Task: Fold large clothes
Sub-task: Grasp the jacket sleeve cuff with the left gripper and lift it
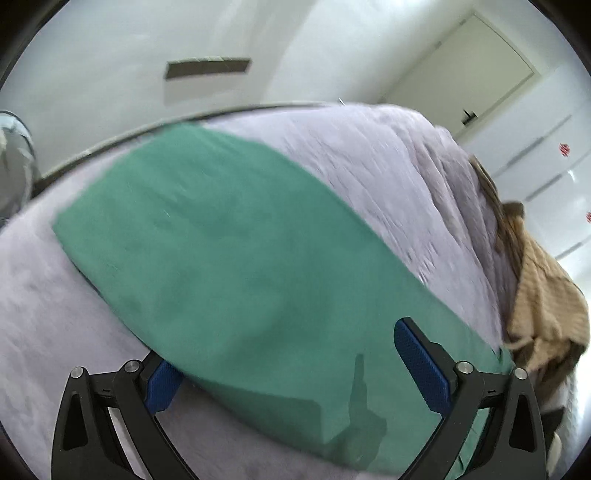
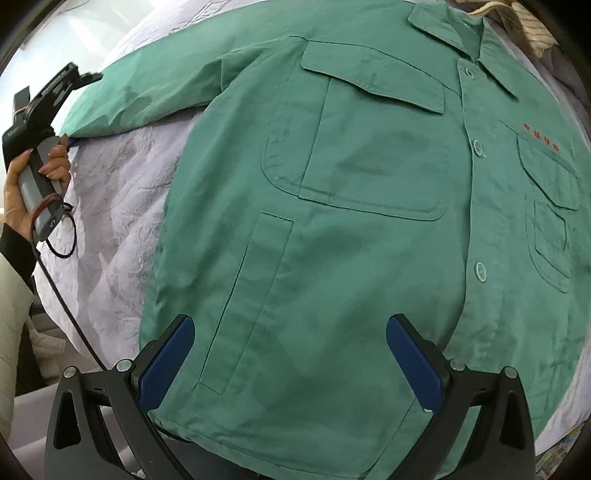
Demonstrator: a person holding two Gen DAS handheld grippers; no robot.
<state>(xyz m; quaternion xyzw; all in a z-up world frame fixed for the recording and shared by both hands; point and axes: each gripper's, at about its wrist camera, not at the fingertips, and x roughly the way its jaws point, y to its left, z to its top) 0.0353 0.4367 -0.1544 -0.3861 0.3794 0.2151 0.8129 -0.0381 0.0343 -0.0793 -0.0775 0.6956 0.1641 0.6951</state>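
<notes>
A large green button-up shirt [image 2: 351, 229] lies spread front up on a lilac bed cover [image 2: 122, 192]. Its collar is at the top right, its hem toward me. My right gripper [image 2: 290, 354] is open, its blue pads over the hem area. One sleeve [image 2: 147, 99] stretches out to the left. In the left wrist view my left gripper [image 1: 288, 362] is open, with the sleeve [image 1: 229, 251] lying between its blue pads; the left pad is partly under the cloth edge. The left gripper also shows in the right wrist view [image 2: 79, 79], at the sleeve's end, held by a hand.
A tan knitted garment [image 1: 543, 302] lies bunched at the right edge of the bed cover [image 1: 369, 155]; it also shows in the right wrist view [image 2: 532, 26] beyond the collar. White wall and a door [image 1: 469, 74] stand behind. A cable [image 2: 62, 295] hangs from the left gripper's handle.
</notes>
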